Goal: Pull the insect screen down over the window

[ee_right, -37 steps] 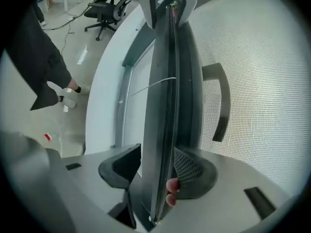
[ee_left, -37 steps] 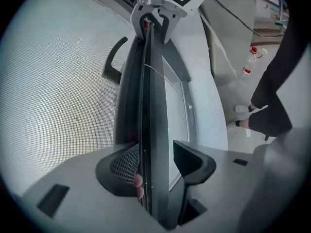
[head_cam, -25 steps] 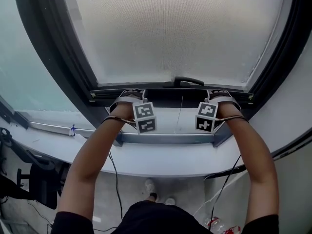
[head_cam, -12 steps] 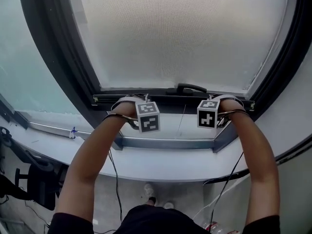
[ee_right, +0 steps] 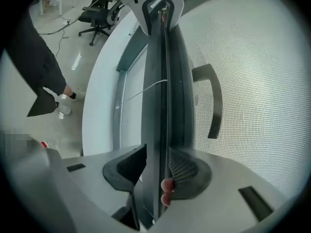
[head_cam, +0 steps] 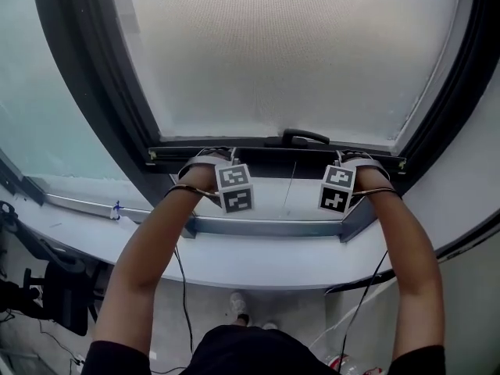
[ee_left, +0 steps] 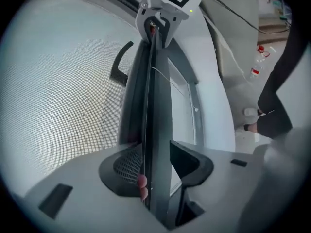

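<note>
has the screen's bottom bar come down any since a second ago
No: the bottom bar sits no nearer the sill rail than before.

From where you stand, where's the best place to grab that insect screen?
By its dark bottom bar, near both ends, coming from the room side. The bar is thin and runs level across the window, so two spread grips would likely keep it from tilting.

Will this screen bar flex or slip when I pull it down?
The bar runs straight across the window, so probably stiff. Its smooth finish may slip. The fine mesh above looks light, so drag is likely small.
</note>
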Available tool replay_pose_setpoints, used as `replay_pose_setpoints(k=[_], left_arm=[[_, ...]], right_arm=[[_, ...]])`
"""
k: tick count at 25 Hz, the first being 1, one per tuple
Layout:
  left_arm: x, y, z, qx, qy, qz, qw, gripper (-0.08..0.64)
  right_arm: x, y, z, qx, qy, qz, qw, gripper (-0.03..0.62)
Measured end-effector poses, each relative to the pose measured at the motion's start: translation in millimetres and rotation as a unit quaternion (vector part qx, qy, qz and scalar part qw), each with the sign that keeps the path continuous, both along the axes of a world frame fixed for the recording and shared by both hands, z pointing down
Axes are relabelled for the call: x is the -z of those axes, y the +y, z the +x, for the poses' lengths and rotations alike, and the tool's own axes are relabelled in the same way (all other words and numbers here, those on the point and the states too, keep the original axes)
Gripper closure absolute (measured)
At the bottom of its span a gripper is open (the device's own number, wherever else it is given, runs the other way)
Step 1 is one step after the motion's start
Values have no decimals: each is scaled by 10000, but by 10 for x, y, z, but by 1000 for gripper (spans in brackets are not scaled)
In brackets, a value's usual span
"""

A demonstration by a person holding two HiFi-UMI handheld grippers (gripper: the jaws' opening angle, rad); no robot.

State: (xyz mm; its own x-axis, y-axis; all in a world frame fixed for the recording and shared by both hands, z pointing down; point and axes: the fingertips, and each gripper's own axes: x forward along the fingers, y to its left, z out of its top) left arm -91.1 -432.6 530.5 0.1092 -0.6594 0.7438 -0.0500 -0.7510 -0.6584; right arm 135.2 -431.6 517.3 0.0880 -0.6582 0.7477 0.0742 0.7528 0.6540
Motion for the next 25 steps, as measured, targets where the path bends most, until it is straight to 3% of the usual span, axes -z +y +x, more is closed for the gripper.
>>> replay_pose_setpoints(k=[4,9,16,25], left_arm=[[50,44,22,-62,-9,-616,9981,385],[106,108,-41,-231,-337,-529,9978,385],[50,138,-31,-32,-458,-720,9963,385],[-30,20,-14,10,-441,-25,9990,380]], right_arm=[[62,32,22,-29,15,-296,9996,453],[130,75,-17,40,-38,-263,9996,453],[81,99,0,-62,-30,-304,9995,451],[3,18,26,-60,160,17,9999,446]])
